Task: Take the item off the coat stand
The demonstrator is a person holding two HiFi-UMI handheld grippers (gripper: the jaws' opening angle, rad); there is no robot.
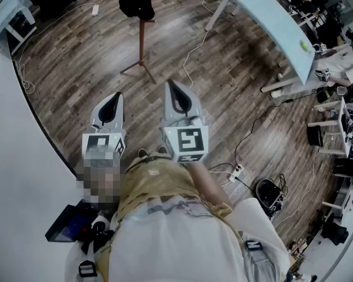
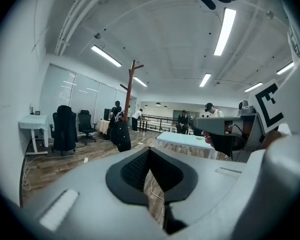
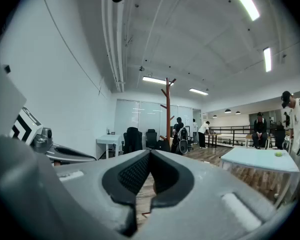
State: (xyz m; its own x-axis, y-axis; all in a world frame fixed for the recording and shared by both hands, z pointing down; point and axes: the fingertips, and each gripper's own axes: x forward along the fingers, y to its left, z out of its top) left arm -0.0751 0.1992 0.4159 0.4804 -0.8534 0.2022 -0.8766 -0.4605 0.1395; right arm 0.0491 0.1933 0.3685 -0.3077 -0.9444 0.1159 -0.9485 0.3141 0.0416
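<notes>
Black bag (image 1: 136,2) is seen hanging near the top of the wooden coat stand (image 1: 142,40), whose spread feet rest on the plank floor (image 1: 76,57). The bag is kept off the floor, close against the pole. A white cable (image 1: 195,44) is laid across the boards to the right of the stand, and a pale table (image 1: 265,16) is set further right. Both grippers are held side by side, well short of the stand and pointed towards it, close to level. The left gripper (image 1: 116,97) is shown with its fingers brought fully together and nothing caught between them. The right gripper (image 1: 170,87) is likewise seen with its fingers meeting at the tip, no object being gripped. Neither gripper is touching the bag or the stand.
</notes>
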